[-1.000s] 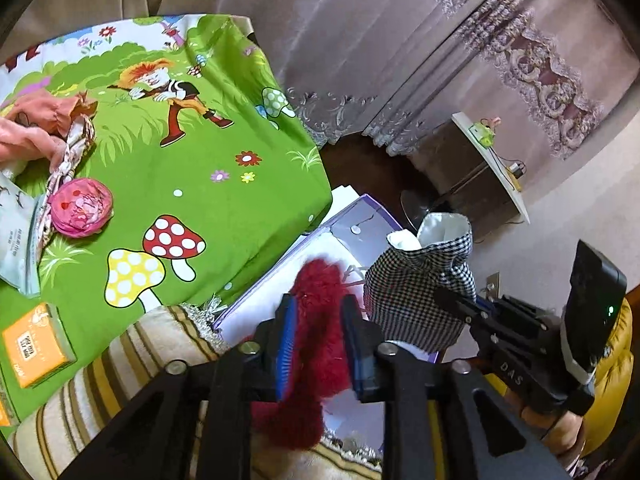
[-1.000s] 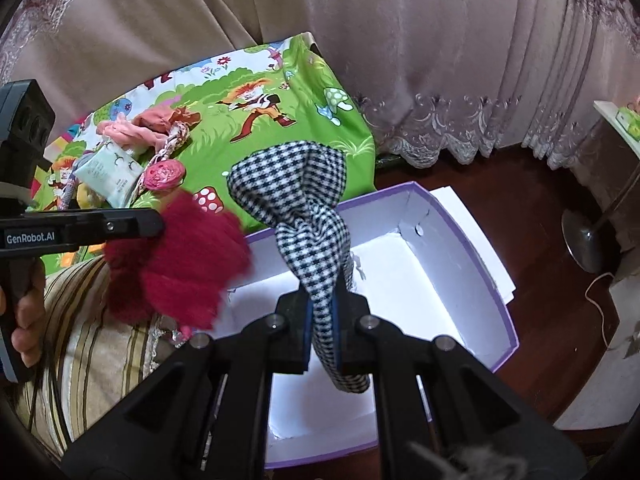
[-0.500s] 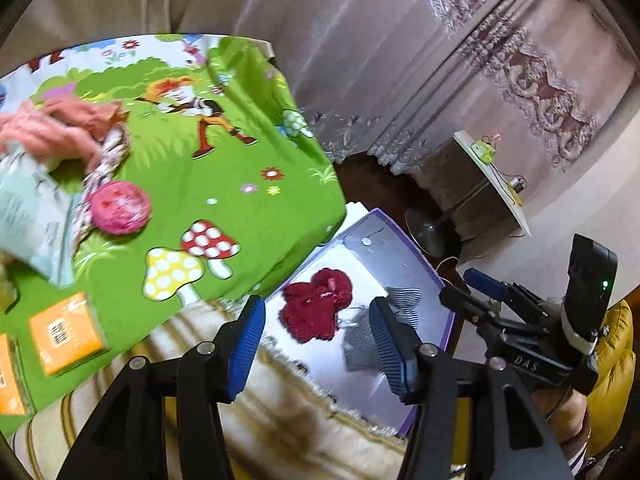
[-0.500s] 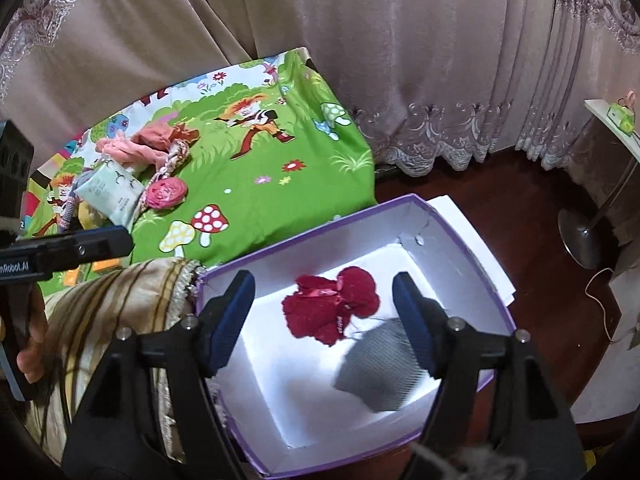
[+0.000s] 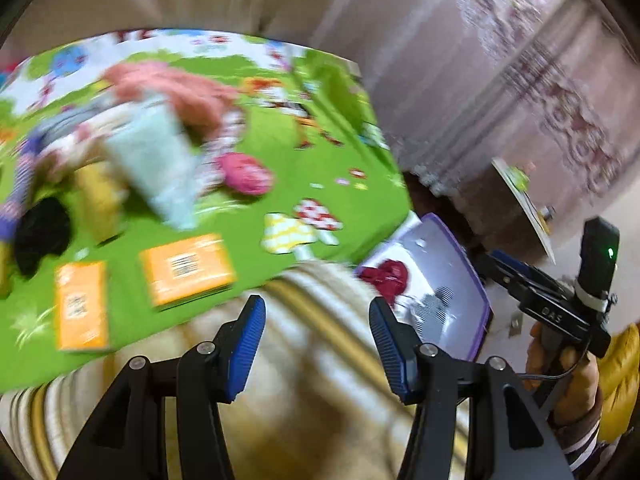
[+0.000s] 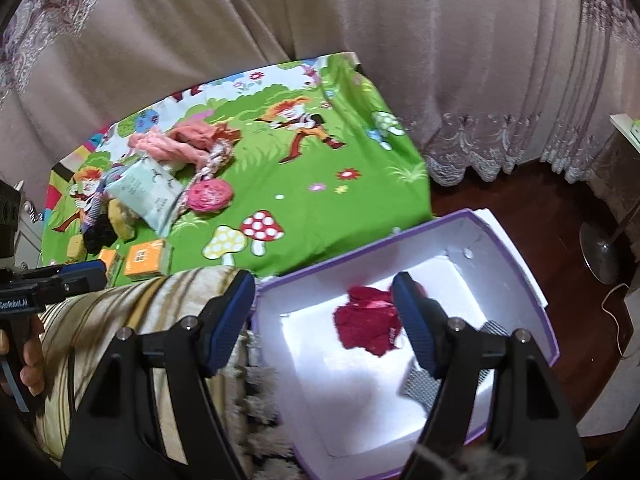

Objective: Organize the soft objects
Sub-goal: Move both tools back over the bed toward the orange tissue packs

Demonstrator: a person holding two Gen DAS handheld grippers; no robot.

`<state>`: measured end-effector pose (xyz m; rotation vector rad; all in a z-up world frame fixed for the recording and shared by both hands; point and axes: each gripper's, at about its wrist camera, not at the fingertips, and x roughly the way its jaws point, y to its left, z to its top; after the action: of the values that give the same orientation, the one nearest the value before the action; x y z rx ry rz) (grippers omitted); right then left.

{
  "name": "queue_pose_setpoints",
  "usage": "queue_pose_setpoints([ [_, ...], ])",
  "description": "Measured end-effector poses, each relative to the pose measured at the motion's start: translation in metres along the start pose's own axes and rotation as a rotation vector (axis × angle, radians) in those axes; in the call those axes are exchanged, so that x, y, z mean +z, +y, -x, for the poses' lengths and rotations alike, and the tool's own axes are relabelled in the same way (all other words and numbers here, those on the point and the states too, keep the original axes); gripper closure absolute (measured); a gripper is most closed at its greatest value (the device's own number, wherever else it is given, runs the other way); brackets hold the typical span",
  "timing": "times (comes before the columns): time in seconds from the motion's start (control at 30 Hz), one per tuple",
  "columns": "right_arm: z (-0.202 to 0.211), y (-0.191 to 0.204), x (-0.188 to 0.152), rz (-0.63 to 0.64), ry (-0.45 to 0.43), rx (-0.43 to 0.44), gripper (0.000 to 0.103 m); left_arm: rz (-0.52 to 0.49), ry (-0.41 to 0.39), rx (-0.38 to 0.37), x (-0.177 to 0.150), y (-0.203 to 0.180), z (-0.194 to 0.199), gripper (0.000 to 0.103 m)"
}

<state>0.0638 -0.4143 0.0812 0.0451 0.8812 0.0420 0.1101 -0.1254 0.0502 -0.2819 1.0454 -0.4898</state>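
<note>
Nearest the right wrist camera, the right gripper (image 6: 323,322) stands with its blue pads spread wide and nothing between them, above the near wall of a purple-rimmed white box (image 6: 516,264). On the box floor lies a crimson fluffy piece (image 6: 366,326), and just beside it a black-and-white checked cloth (image 6: 424,390), mostly hidden behind the right-hand finger, so its shape cannot be made out. To the left of the box a striped beige cushion (image 6: 120,320) bulges up; the left gripper (image 5: 316,344) hangs over it, jaws parted and empty. Only its finger tips and black body show at the left edge of the right wrist view, gripped by a hand (image 6: 30,364) that the frame cuts off.

Beyond the cushion spreads a green cartoon cloth (image 6: 320,216) printed with mushrooms and figures. On it sit two orange packets (image 6: 146,262), a pale blue pouch (image 6: 146,194), a round pink rosette (image 6: 210,196) and a heap of salmon-pink fabric (image 6: 180,146). Darker and yellowish items by the pouch are too small to name. The left wrist view is smeared by motion, so print on the packets is unreadable.

Farthest back, heavy mauve curtains (image 6: 400,40) with lace hems fall to a dark wooden floor (image 6: 540,200), where a round stand base (image 6: 600,248) sits, its pole cut off at the edge.
</note>
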Motion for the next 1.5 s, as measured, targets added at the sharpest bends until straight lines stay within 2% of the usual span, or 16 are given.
queue_pose_setpoints([
  [0.1, -0.006, 0.02, 0.004, 0.032, 0.01, 0.028, 0.029, 0.061, -0.041, 0.059, -0.004, 0.033, 0.022, 0.048],
  [0.3, -0.018, 0.06, 0.011, 0.073, 0.034, 0.116, 0.029, 0.18, -0.073, 0.147, -0.014, 0.094, 0.053, 0.047],
  [0.43, -0.029, 0.091, 0.016, 0.118, 0.065, 0.151, 0.027, 0.253, -0.076, 0.192, -0.016, 0.126, 0.062, 0.037],
  [0.6, -0.046, 0.129, 0.026, 0.176, 0.095, 0.187, 0.025, 0.265, -0.044, 0.237, -0.012, 0.145, 0.058, 0.029],
  [0.83, -0.066, 0.164, 0.03, 0.235, 0.133, 0.21, 0.023, 0.264, 0.058, 0.273, -0.002, 0.152, 0.03, 0.024],
  [0.97, -0.075, 0.172, 0.031, 0.245, 0.154, 0.208, 0.022, 0.26, 0.107, 0.305, 0.003, 0.153, 0.012, 0.024],
  [1.37, -0.095, 0.187, 0.024, 0.268, 0.202, 0.208, 0.021, 0.166, 0.237, 0.44, 0.013, 0.143, -0.042, 0.024],
  [1.43, -0.098, 0.19, 0.023, 0.273, 0.21, 0.21, 0.021, 0.162, 0.252, 0.453, 0.011, 0.143, -0.048, 0.027],
  [1.5, -0.1, 0.194, 0.022, 0.281, 0.216, 0.211, 0.021, 0.16, 0.266, 0.458, 0.009, 0.143, -0.054, 0.036],
])
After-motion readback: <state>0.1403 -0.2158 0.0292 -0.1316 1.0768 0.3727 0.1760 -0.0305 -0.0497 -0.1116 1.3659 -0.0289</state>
